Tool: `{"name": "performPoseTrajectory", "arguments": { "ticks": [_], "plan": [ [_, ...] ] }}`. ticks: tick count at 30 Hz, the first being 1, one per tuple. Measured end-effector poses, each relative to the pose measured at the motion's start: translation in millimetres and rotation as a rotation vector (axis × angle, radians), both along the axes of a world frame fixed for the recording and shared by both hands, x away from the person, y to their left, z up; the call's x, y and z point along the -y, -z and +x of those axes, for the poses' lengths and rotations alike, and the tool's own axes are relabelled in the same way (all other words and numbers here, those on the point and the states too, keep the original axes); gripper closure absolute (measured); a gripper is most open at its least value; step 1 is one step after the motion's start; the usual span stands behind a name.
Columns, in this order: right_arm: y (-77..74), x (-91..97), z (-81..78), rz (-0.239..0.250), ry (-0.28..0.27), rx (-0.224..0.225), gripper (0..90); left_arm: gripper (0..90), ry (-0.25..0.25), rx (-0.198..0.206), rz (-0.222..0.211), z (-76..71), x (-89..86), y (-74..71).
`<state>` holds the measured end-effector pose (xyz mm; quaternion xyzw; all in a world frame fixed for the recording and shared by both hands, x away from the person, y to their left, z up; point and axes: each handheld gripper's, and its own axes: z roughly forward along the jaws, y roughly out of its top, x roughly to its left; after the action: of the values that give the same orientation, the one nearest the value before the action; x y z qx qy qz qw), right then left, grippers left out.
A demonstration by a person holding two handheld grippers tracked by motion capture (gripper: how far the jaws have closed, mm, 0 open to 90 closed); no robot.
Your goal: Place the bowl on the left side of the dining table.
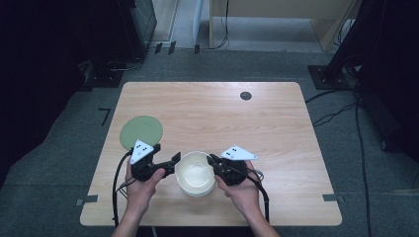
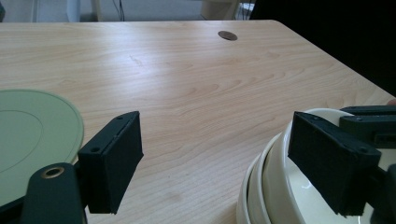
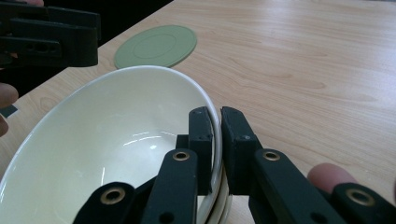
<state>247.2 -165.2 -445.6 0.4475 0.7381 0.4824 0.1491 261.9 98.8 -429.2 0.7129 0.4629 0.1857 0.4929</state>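
Both tongs flank a stack of cream bowls at the near middle of the table (image 1: 276,113). Going from the left, a flat green plate (image 1: 142,131) lies on the wood just beyond the left gripper (image 1: 174,162), whose jaws are spread wide and hold nothing; in the left gripper view one jaw hangs over bare wood beside the plate and the other sits at the stack's rim. The bowls (image 1: 196,173) rest between the two tools. On their right side the right gripper (image 1: 213,160) has its jaws pressed onto the rim of the top bowl (image 3: 116,135), one inside and one outside. The likely step is separating that top bowl, so the pinch should stay firm and the lift straight, while the left tool steadies the lower bowls.
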Motion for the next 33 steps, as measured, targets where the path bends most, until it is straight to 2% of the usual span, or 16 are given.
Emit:
{"name": "performPoseTrajectory", "arguments": {
  "ticks": [5, 10, 18, 22, 26, 30, 31, 32, 33],
  "plan": [
    [0.6, -3.9, -4.3, -0.057, 0.004, 0.062, 85.7, 17.4, 0.001, -0.01, 0.006, 0.7, 0.0, 0.9],
    [2.6, -4.3, -6.0, -0.068, 0.001, 0.097, 86.0, 17.5, 0.003, -0.014, 0.008, 0.5, 0.9, 1.1],
    [2.2, -2.6, -8.3, -0.065, -0.016, 0.182, 87.9, 17.5, 0.015, -0.021, 0.001, 0.2, 3.2, 1.7],
    [3.8, -1.4, -9.5, -0.046, -0.021, 0.221, 88.2, 17.5, 0.03, -0.029, -0.004, -0.4, 6.9, 2.4],
    [3.4, -1.1, -11.9, -0.048, -0.033, 0.276, 88.4, 17.5, 0.051, -0.031, -0.012, -1.8, 9.8, 2.3],
    [3.8, -0.9, -13.3, -0.034, -0.033, 0.307, 88.8, 17.6, 0.072, -0.037, -0.003, -2.2, 13.6, 3.5],
    [3.7, -0.8, -13.5, -0.03, -0.033, 0.313, 88.9, 17.7, 0.09, -0.047, 0.014, -2.6, 17.4, 5.7],
    [3.5, -0.7, -13.4, -0.032, -0.037, 0.318, 88.9, 19.3, 0.09, -0.047, 0.014, -2.6, 17.4, 5.7],
    [3.3, -0.3, -13.0, -0.03, -0.04, 0.315, 88.9, 25.1, 0.107, -0.058, 0.044, -2.7, 21.8, 8.4]
  ]
}}
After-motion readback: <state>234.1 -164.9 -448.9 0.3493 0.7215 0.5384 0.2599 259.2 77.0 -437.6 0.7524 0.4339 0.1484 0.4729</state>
